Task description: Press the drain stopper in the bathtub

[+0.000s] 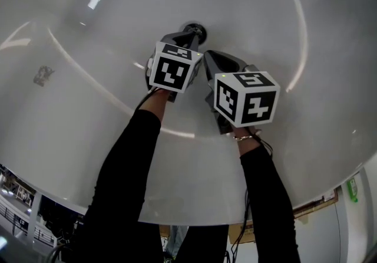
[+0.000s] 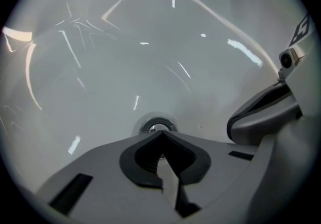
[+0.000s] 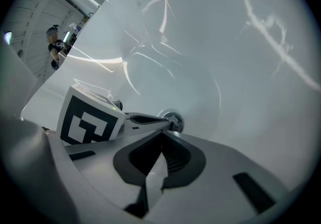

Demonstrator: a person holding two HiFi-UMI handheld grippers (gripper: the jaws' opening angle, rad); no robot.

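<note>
Left gripper [image 1: 188, 36]: jaws pinched together, empty, tip at the drain stopper [image 1: 195, 30]; I judge a blunt point for pressing.
Stopper's place: bathtub [image 1: 306, 138] floor.
Right gripper [image 1: 210, 56]: jaws closed, empty, parked just beside.

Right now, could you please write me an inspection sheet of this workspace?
Surface: glossy white bathtub, with one faint grey mark on its wall.
Job's things: round chrome drain stopper, at the tub bottom.
Clutter: nothing seen.
Grippers: left gripper shut, its tip at the stopper; right gripper shut, empty, just beside the left one.
Cables: thin dark cord at the right wrist.
Surroundings: a person far beyond the tub rim.
</note>
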